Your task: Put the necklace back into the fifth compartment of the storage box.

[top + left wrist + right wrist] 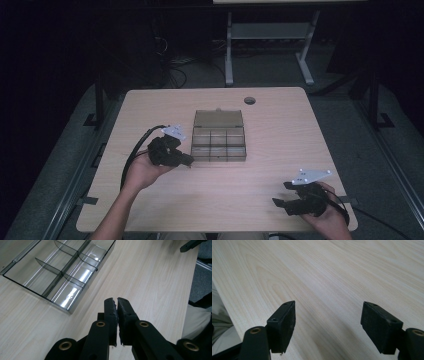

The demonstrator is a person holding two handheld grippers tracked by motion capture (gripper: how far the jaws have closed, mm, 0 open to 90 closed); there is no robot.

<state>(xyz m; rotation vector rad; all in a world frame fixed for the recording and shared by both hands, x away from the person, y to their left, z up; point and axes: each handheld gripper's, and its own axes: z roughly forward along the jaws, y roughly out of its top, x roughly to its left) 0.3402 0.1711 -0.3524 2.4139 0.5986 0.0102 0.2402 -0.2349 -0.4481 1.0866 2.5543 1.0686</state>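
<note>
A clear smoky plastic organizer box [219,138] lies open in the middle of the wooden table [215,200], its lid folded back and its divided compartments bare. The same box [60,270] fills the upper left of the left gripper view. My left gripper [188,161] hovers just left of the box's front corner, its jaws pressed together with nothing between them [117,305]. My right gripper [280,194] rests near the table's front right corner, jaws wide apart over bare wood [328,315].
A round cable hole [249,100] sits near the table's far edge. Beyond the table stand a white metal frame [270,45] and dark cables on the floor. Metal rails run along both sides of the table.
</note>
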